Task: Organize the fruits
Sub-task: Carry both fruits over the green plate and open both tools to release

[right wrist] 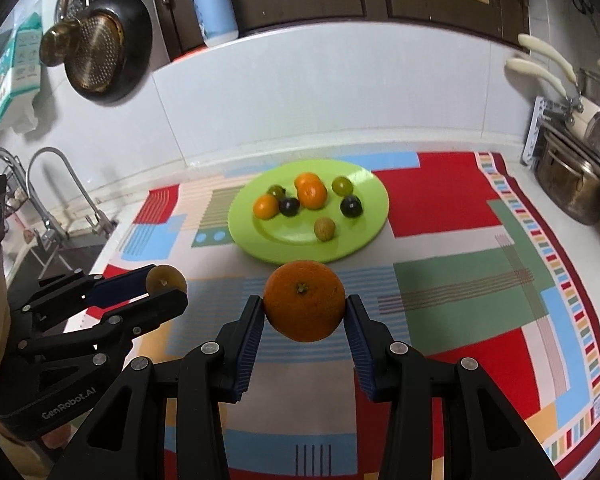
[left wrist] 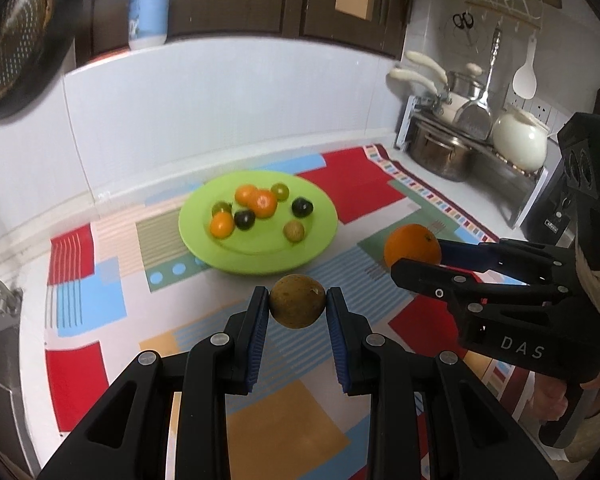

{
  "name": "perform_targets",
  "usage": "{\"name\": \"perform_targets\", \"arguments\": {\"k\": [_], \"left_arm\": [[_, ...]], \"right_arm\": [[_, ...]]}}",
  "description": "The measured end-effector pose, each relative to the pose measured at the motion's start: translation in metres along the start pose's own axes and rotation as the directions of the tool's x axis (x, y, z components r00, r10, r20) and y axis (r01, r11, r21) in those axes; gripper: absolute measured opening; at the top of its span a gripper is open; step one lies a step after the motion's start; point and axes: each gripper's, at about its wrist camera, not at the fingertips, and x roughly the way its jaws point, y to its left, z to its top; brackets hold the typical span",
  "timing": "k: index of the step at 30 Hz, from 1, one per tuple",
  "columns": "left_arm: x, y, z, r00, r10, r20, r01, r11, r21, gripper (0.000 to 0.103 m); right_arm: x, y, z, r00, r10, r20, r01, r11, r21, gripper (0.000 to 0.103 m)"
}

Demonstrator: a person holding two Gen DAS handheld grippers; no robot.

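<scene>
Plate (left wrist: 324,236): green, on the patterned mat (left wrist: 340,184), toward the back wall; it carries small fruits.
Fruits on plate: three small orange ones (right wrist: 312,194) clustered left of centre, two dark round ones (right wrist: 351,206), two pale green ones (right wrist: 342,185), and one tan fruit (right wrist: 324,228) nearest the front rim. All lie apart from the rim.
Brown fruit (left wrist: 297,301): round, dull brown-green, held above the mat in front of the plate, pinched from both sides by the left claw (left wrist: 298,304). In the right wrist view it shows at the left, between the same blue pads (right wrist: 118,290).
Orange (right wrist: 305,301): large, stem end facing the camera, held above the mat just before the plate's near rim, pinched by the right claw (right wrist: 305,312).
Left claw: closed onto the brown fruit, pads touching both flanks.
Right claw: closed onto the orange, pads touching both flanks; in the left wrist view it comes in from the right.
Claws to each other: side by side, apart, both pointing toward the plate.
Mat: red, blue, green and tan blocks, spread on the white counter (right wrist: 548,200).
Surroundings: pots (left wrist: 440,152) on a rack at the right, a faucet (right wrist: 60,192) at the left, a pan (right wrist: 104,46) on the wall, a bottle (right wrist: 214,6) on the ledge.
</scene>
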Motion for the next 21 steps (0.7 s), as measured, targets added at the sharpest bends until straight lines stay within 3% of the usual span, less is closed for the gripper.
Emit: {"name": "perform_targets", "arguments": {"k": [21], "left_arm": [[-0.009,0.003,0.039,0.994,0.030,0.101,-0.034,0.999,0.033,0.029]], "right_arm": [[-0.014,0.000,0.042,0.994,-0.002,0.110,0.004,1.000,-0.019,0.042]]}}
